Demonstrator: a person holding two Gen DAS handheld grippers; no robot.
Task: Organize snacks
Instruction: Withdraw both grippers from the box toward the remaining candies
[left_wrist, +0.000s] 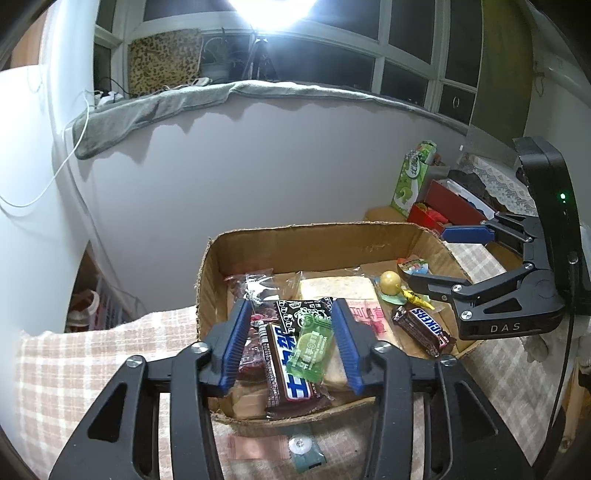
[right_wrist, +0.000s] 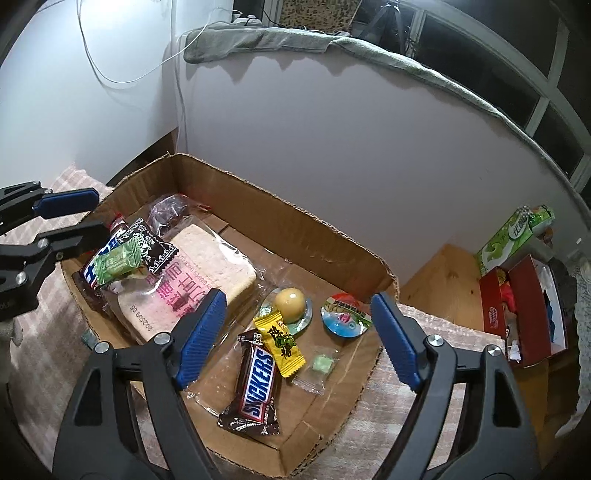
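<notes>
I've got both grippers over the cardboard box (right_wrist: 280, 206), which sits on a checked cloth (left_wrist: 74, 369). Left gripper (left_wrist: 291, 343) has its fingers apart, straddling a small pile at the box's near left end: a green candy (left_wrist: 310, 350) lies on top of a blue-and-white choc bar (left_wrist: 291, 373), w/ a black patterned packet (left_wrist: 295, 314) just behind and a dark red packet (left_wrist: 251, 354) beside the left finger. Nothing clamped there, pads clear of the wrappers as far as I can tell. Right gripper (right_wrist: 297, 332) also has fingers wide apart, hanging above the other end of the box, holding nothing. Under it I see 1 Snickers bar (right_wrist: 255, 387) lying flat, a yellow candy (right_wrist: 282, 341) overlapping its top end, a round yellowish ball sweet (right_wrist: 290, 299) on a clear wrapper, a jelly cup (right_wrist: 345, 314) w/ red-green lid, and a small pale green sweet (right_wrist: 321, 363) in clear wrap. A bagged bread slab (right_wrist: 207, 273) w/ pink print fills the box's middle. Off to the right on the desk (right_wrist: 439, 277): a red box (right_wrist: 517, 314) and a green carton (right_wrist: 513, 236), well apart from the cardboard box.
</notes>
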